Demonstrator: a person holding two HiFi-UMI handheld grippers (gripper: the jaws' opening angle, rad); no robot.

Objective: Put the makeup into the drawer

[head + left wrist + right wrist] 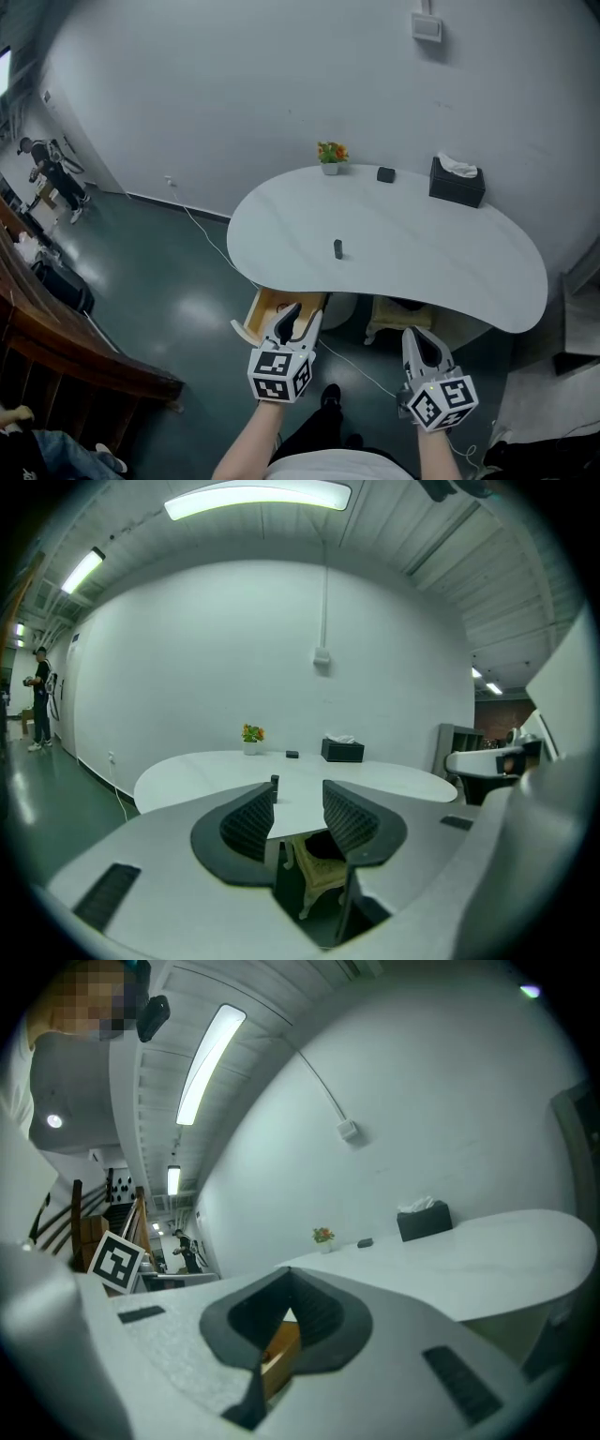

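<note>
A small dark makeup stick point(337, 248) stands upright near the middle of the white table point(441, 253). Under the table's front left edge a wooden drawer point(267, 309) is pulled out. My left gripper point(300, 315) hovers just above that drawer, short of the table edge, open and empty. In the left gripper view the left gripper point(298, 801) points at the table and the makeup stick point(274, 783) shows past its left jaw. My right gripper point(419, 339) is held below the table's front edge, shut with nothing in it. Through the right gripper point(289, 1283) a bit of the drawer point(279, 1349) shows.
At the table's far side stand a small potted plant point(332, 155), a flat black object point(385, 174) and a black tissue box point(457, 181). A cream stool point(394, 316) sits under the table. A cable point(211, 239) runs over the floor; a wooden railing point(56, 337) is at the left.
</note>
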